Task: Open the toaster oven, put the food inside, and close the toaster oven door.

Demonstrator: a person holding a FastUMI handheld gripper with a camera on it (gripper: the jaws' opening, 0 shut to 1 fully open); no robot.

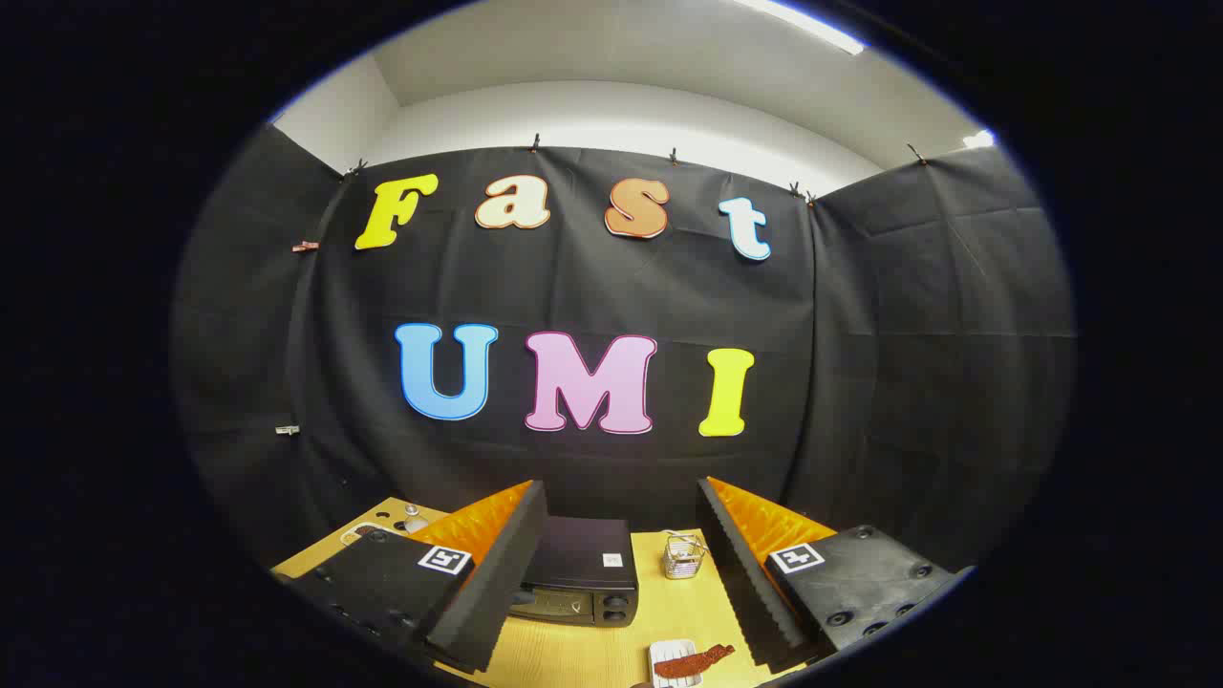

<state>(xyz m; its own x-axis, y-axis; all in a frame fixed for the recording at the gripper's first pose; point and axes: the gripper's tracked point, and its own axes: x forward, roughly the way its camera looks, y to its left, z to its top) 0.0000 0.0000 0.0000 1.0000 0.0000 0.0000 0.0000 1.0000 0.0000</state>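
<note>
A black toaster oven (579, 578) stands on the wooden table (573, 655), its door shut as far as I can see, partly behind my left finger. A reddish-brown piece of food (693, 661) lies on a small white plate (673, 659) in front of the oven and a little to its right. My gripper (621, 583) is held high above the table and is open, with the oven and the plate showing in the wide gap between its fingers. Nothing is held.
A small wire basket (684, 555) stands to the right of the oven, near the back of the table. Some small items (411, 521) lie at the table's far left corner, beyond my left finger. Black cloth walls enclose the table.
</note>
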